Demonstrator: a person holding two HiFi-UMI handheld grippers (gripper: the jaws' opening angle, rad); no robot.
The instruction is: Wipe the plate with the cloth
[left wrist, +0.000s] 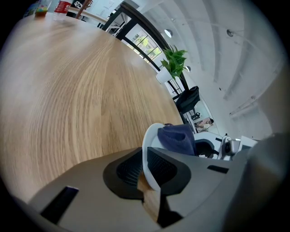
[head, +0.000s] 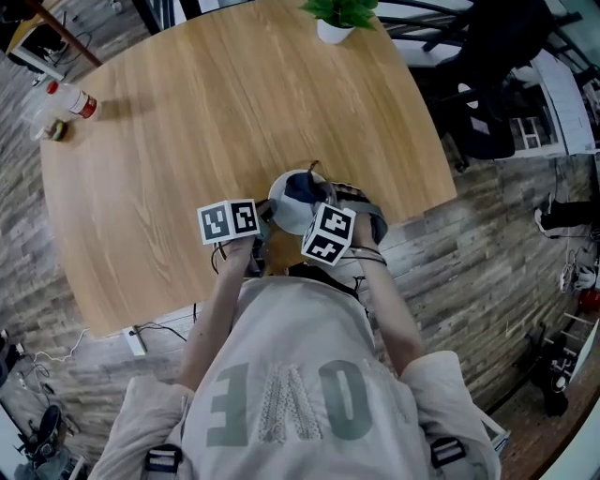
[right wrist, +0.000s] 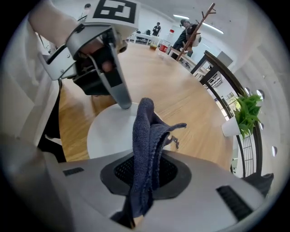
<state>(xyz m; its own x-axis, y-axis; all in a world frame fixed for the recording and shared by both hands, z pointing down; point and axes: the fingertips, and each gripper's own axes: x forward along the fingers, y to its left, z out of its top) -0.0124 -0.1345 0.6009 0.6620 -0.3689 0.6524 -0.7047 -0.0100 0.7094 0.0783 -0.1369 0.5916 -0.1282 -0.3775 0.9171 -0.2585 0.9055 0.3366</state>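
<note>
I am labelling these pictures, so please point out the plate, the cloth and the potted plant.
plate (right wrist: 106, 133): right gripper view, bare white face left of the cloth.
cloth (right wrist: 144, 131): right gripper view, middle of the upright fold.
potted plant (head: 334, 32): head view, its white pot.

smooth plate (right wrist: 106, 133), knitted cloth (right wrist: 145, 136), matt wood-grain table (head: 234, 103)

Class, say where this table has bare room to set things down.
Bare: the broad table middle, between the bottle at left, the potted plant at the far edge and the plate. Crowded: the near edge, around plate, cloth, left gripper and right gripper.
</note>
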